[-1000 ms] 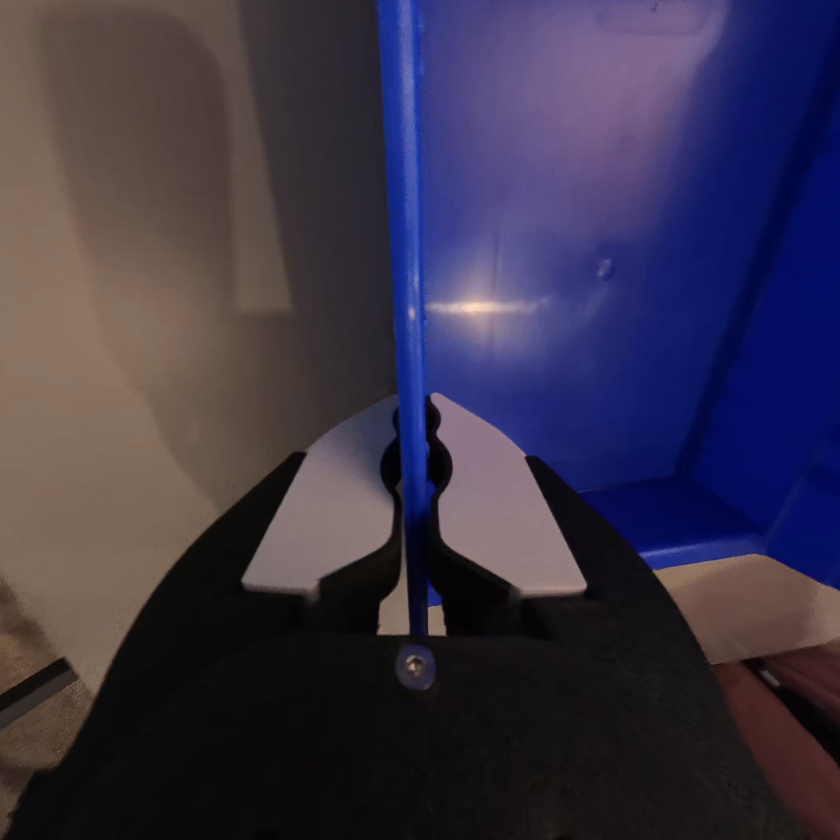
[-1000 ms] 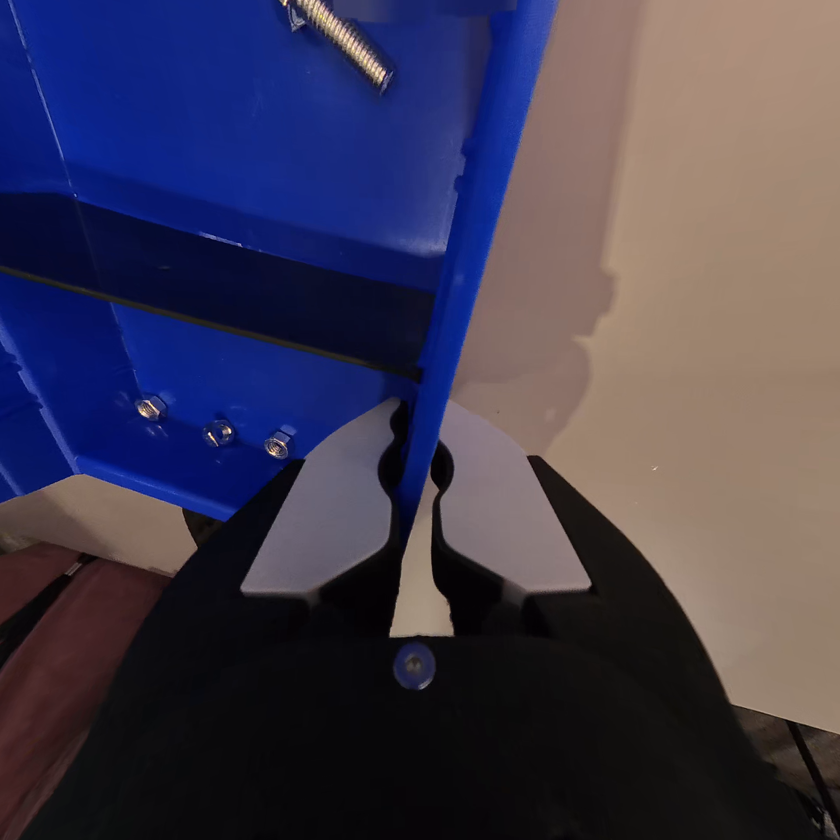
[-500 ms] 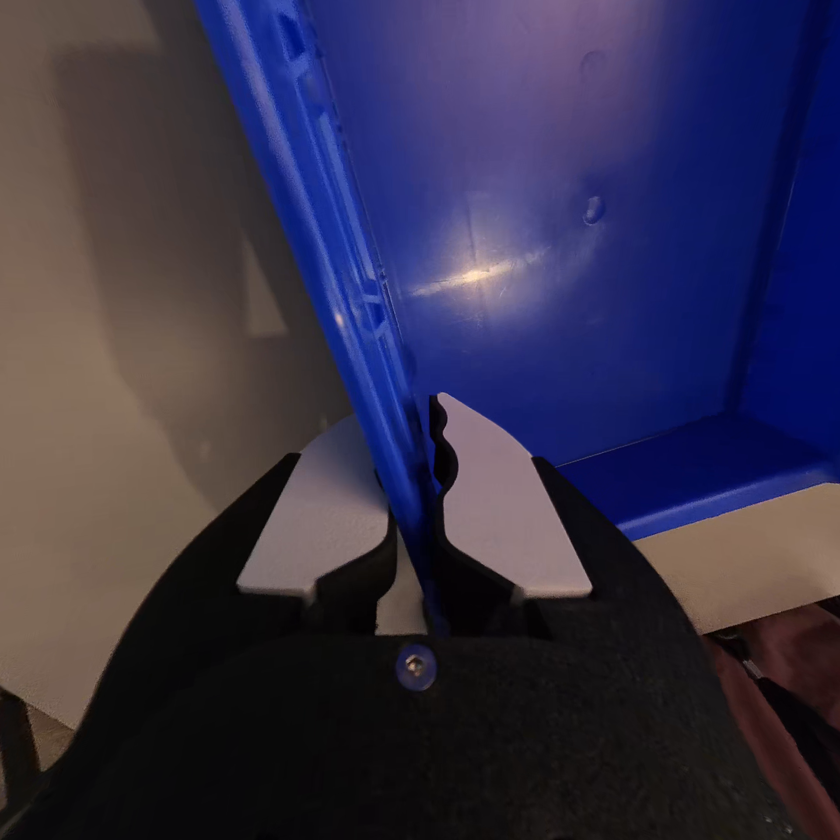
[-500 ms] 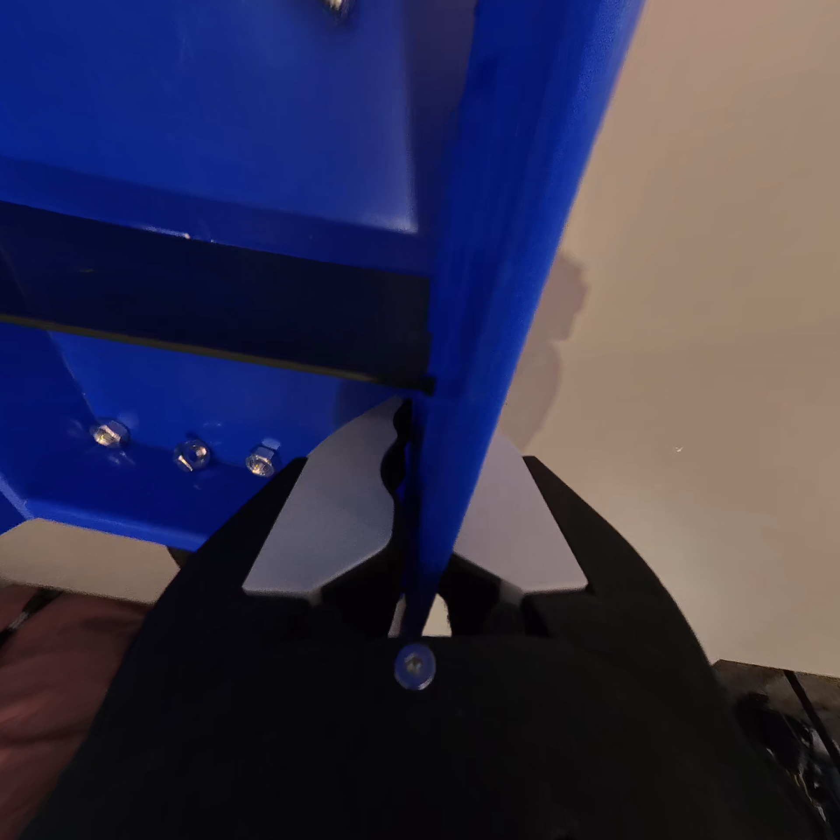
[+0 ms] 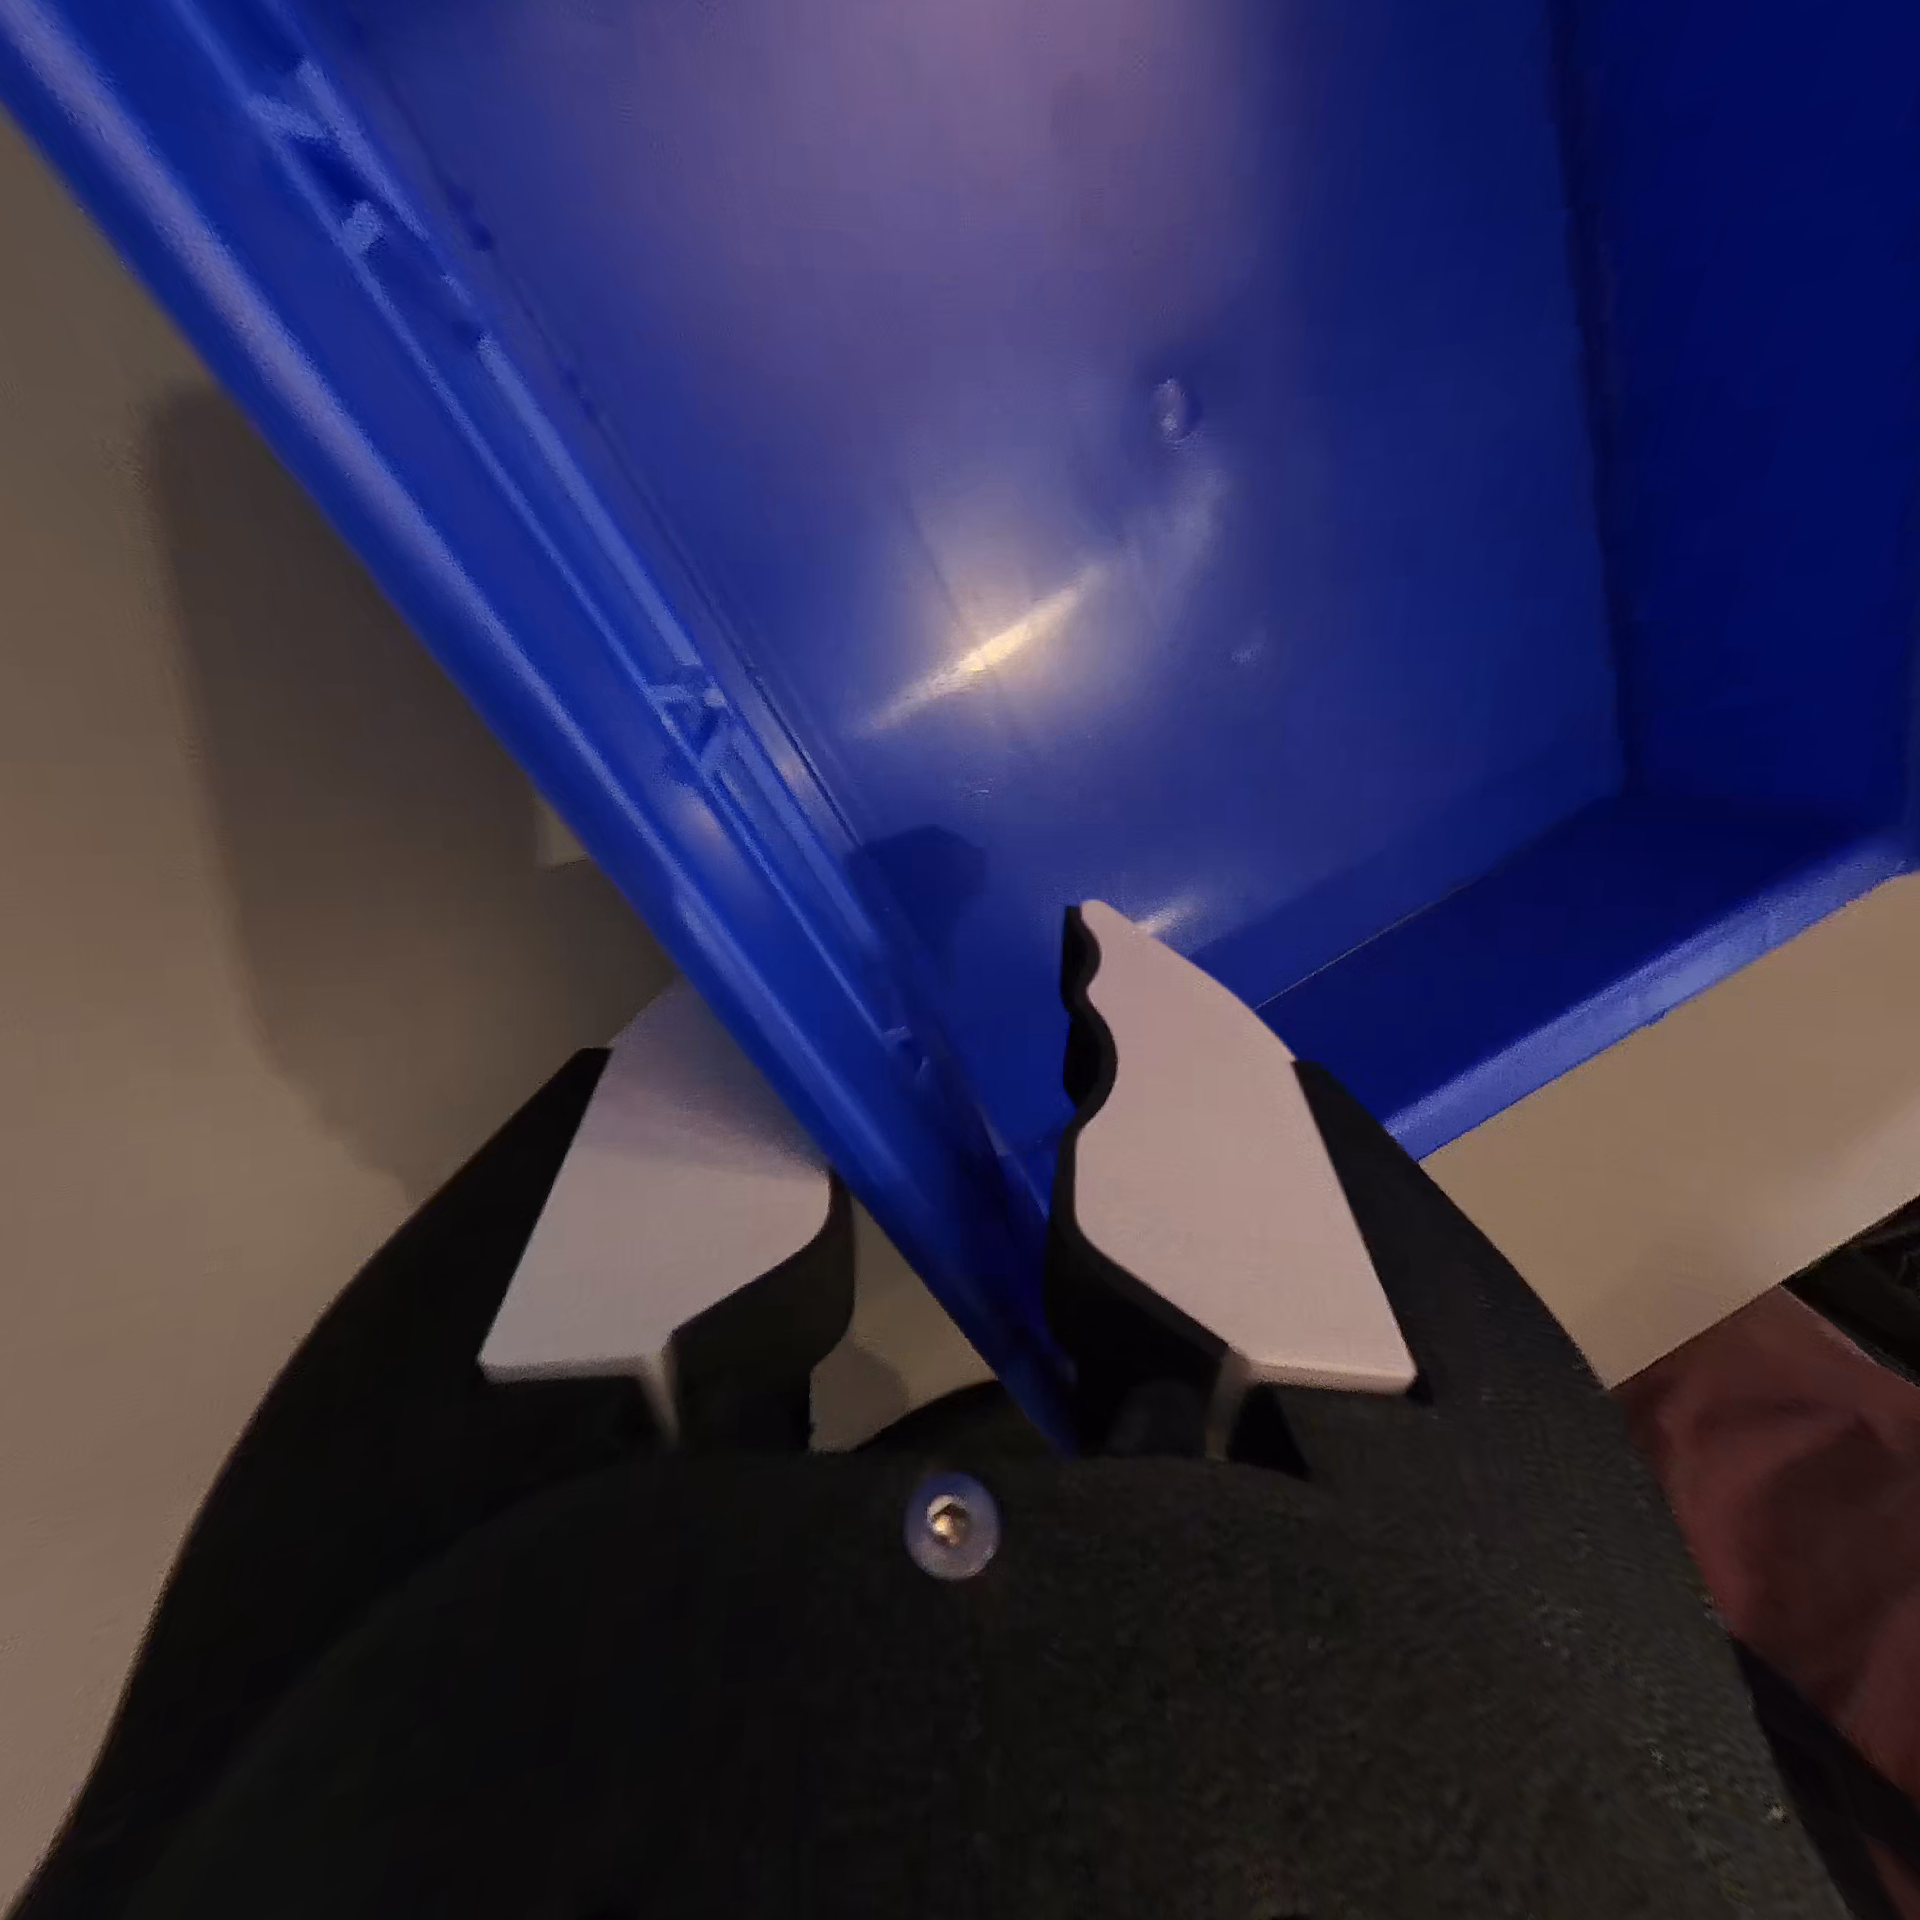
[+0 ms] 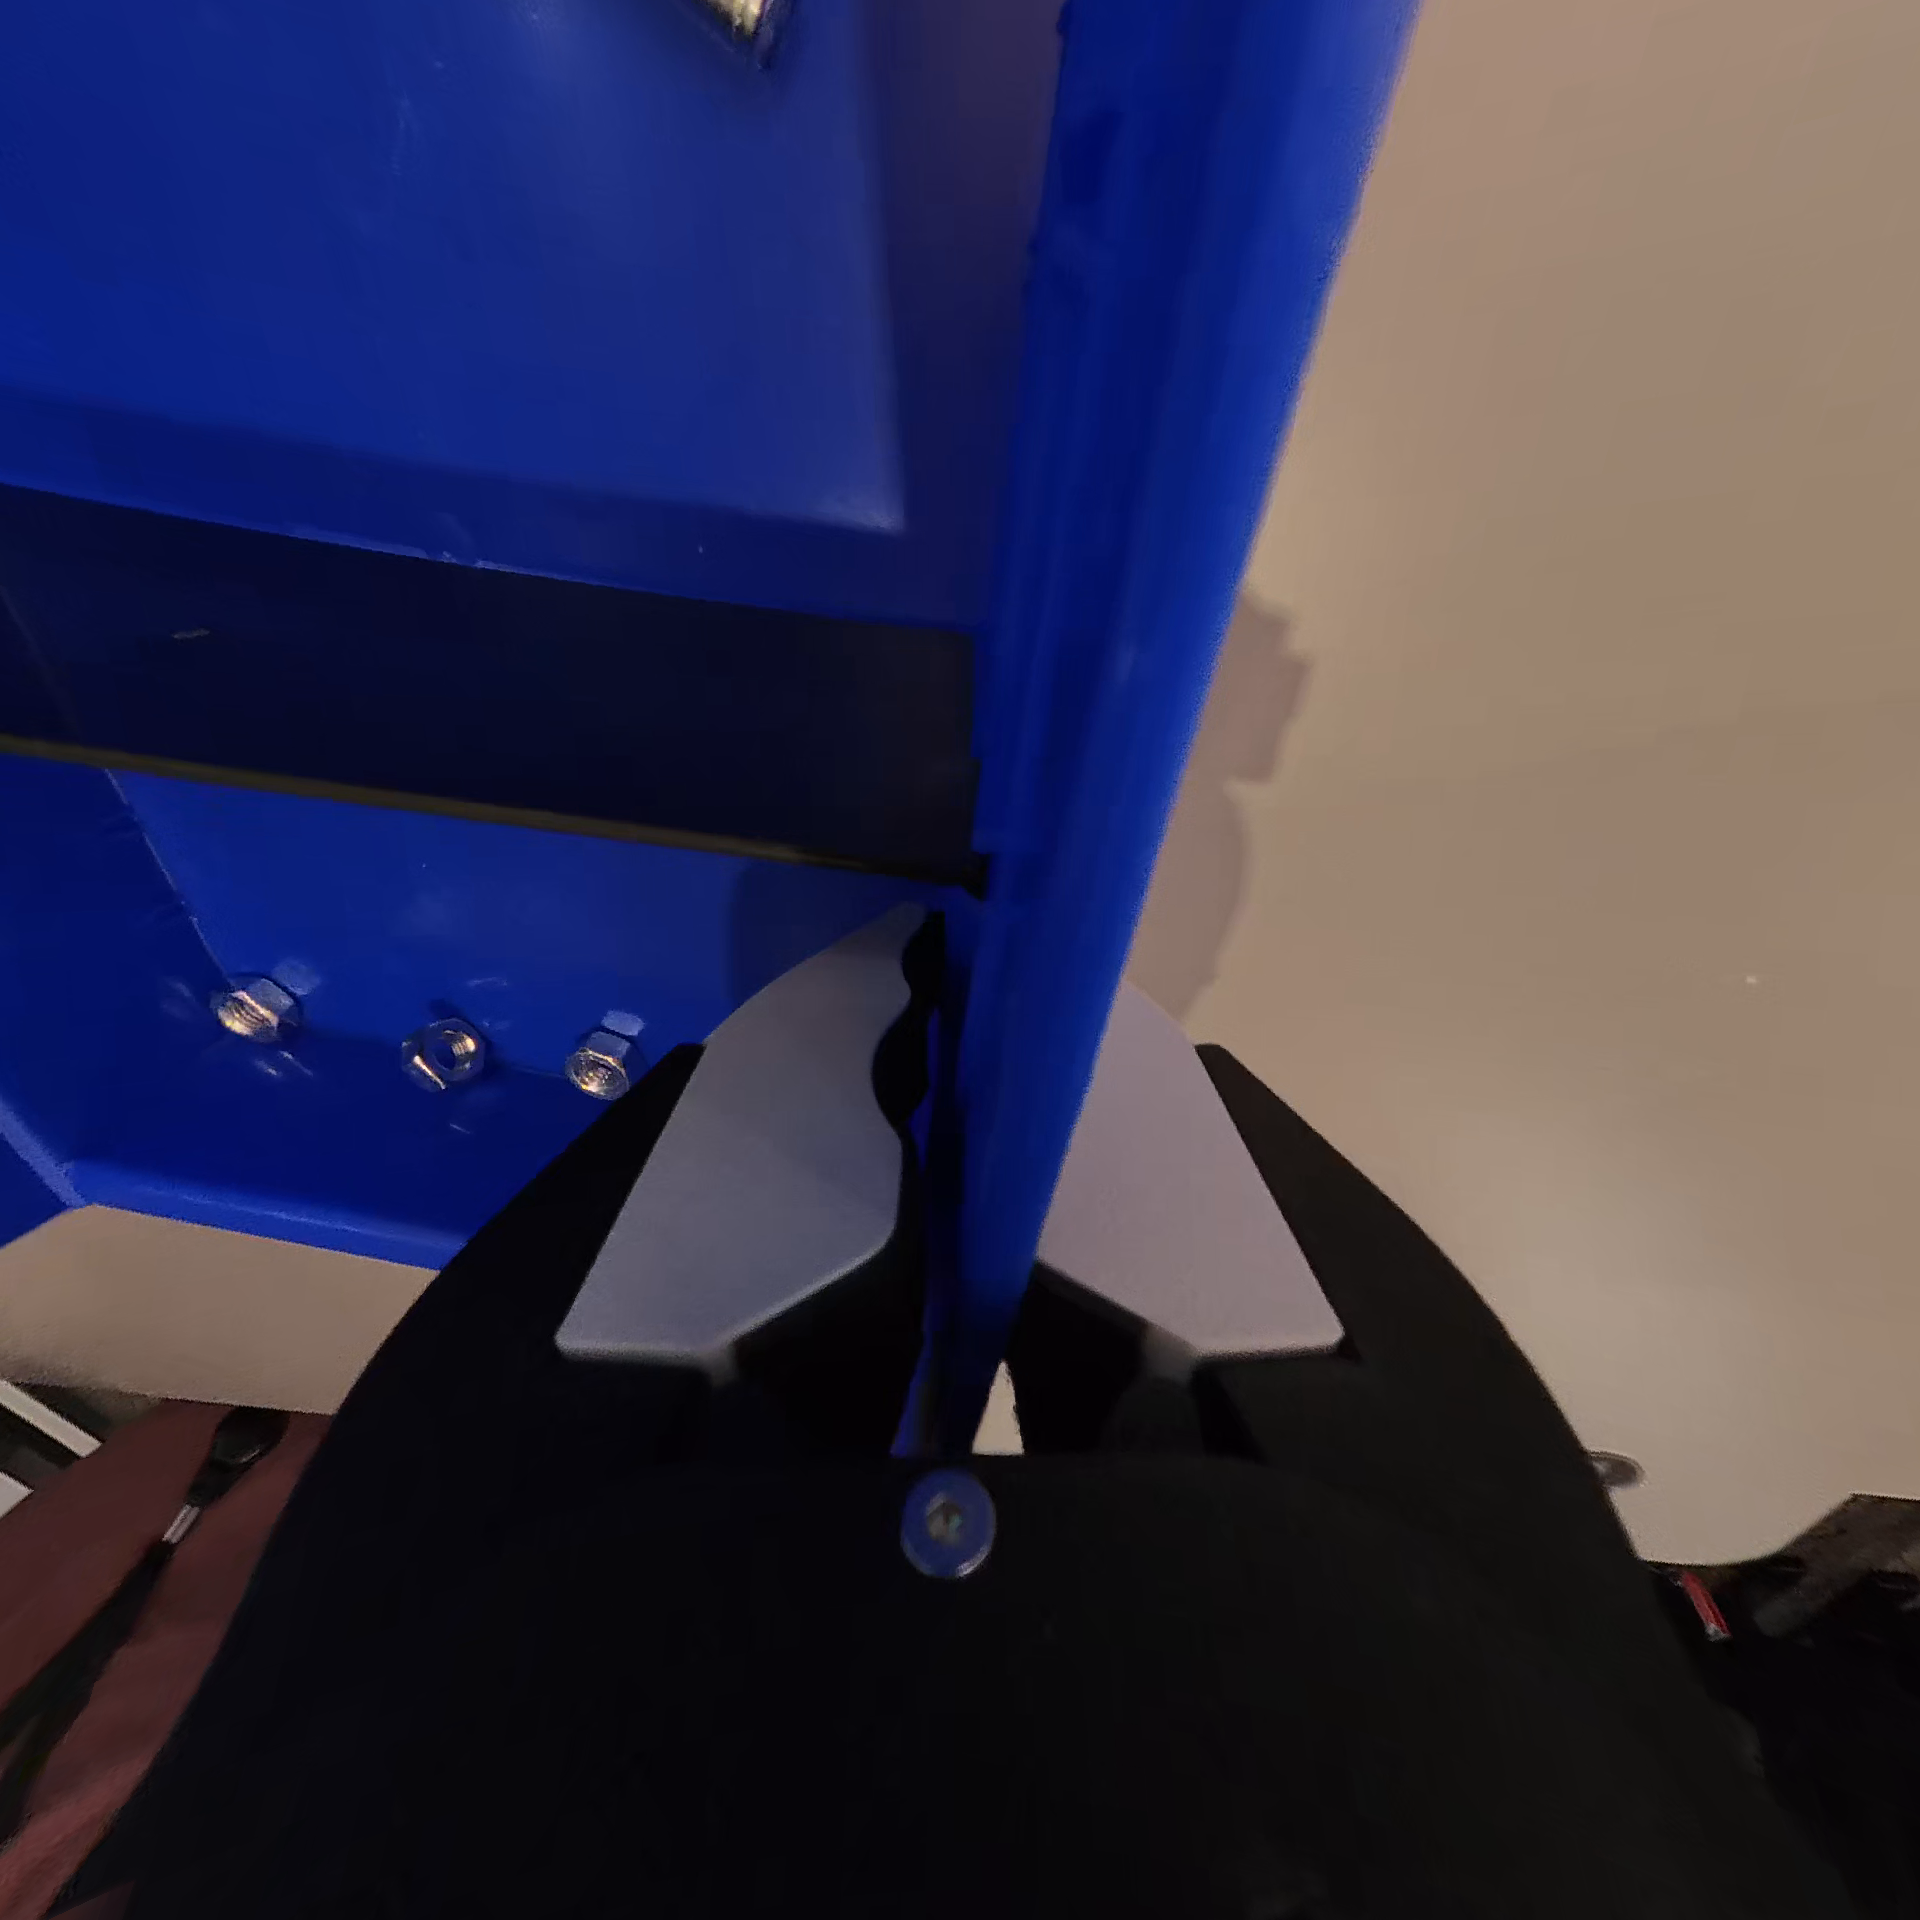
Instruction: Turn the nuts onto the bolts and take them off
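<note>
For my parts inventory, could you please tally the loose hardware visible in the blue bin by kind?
Nuts: 3, in the near compartment.
Bolts: 1, partly visible at the top edge, beyond the black divider.
Total: 4

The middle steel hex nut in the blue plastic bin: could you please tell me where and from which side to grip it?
Probably across two opposite flats of the middle steel hex nut, coming in through the open top of the blue plastic bin: its hole faces toward the camera, and the neighbouring nuts sit apart on either side.
</note>
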A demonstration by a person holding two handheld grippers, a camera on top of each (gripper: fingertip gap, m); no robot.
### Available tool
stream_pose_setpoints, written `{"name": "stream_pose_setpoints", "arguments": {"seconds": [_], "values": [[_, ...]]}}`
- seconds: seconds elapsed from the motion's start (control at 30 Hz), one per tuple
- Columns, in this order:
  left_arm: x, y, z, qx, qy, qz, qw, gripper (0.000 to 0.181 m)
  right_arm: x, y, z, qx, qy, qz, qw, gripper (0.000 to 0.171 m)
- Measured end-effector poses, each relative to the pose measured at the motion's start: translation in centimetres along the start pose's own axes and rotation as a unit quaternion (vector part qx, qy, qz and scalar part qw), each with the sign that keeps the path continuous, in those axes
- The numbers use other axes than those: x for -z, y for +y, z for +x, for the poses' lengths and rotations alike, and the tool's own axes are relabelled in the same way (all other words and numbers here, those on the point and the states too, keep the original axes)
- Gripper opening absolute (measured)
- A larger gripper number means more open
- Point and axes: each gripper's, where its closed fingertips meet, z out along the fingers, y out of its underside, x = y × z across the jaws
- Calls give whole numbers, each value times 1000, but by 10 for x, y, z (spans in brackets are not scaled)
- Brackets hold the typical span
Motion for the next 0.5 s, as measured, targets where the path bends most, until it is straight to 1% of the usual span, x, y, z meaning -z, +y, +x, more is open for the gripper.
{"name": "stream_pose_setpoints", "arguments": {"seconds": [0.13, 0.23, 0.33, 0.43, 0.5], "values": [[-15, -17, 33, -42, 16, 20, 999, 49, -3, -3, -23, 16, -5, 4, 1000, 4], [-21, -25, 43, -67, 6, 30, 997, 50, -4, -5, -37, 35, -6, 5, 999, 4], [-23, -28, 48, -59, 21, 40, 997, 52, -5, -7, -42, 48, -7, 10, 999, 4], [-10, -27, 56, -63, 76, 52, 994, 64, -4, -7, -43, 59, -17, 21, 998, 4], [12, -31, 57, -54, 117, 89, 988, 60, -4, -7, -41, 68, -25, 25, 997, 4]]}}
